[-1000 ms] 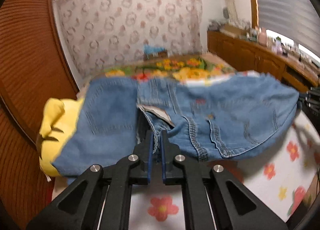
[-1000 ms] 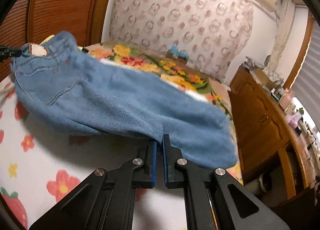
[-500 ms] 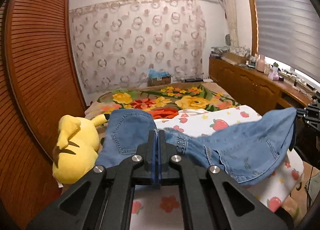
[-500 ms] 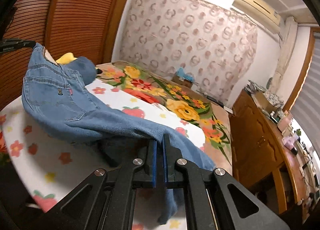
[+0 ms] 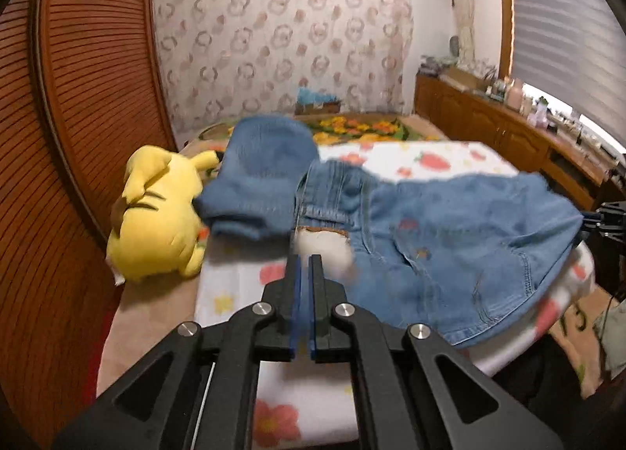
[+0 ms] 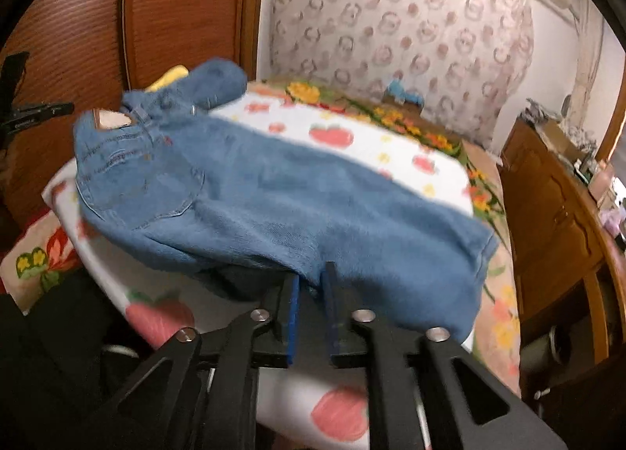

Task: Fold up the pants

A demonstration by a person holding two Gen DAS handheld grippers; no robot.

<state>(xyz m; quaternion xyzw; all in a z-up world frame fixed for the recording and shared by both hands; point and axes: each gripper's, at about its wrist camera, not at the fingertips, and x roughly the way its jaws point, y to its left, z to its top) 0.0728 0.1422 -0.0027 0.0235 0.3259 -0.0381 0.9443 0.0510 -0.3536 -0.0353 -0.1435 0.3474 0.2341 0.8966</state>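
Note:
Blue jeans (image 5: 450,238) lie stretched across the strawberry-print blanket (image 5: 430,160), one leg end bunched up (image 5: 266,172) at the back left. My left gripper (image 5: 304,266) is shut, and the waistband with its pale label (image 5: 321,250) sits right at its tips. In the right wrist view the jeans (image 6: 293,207) run from the label (image 6: 109,121) down to my right gripper (image 6: 311,281). Its jaws are opening, with a denim edge still between the blue pads (image 6: 292,317), which no longer press on it. The left gripper (image 6: 68,108) shows at that view's left edge.
A yellow plush toy (image 5: 156,215) lies left of the jeans against the slatted wooden door (image 5: 78,98). A wooden cabinet (image 6: 547,215) with clutter on top runs along the right wall. The flowered bedspread (image 6: 391,117) continues behind the blanket.
The jeans have come down from hanging between the grippers to lying across the blanket. Both grippers have shifted sideways. The right jaws, closed before, now stand slightly apart.

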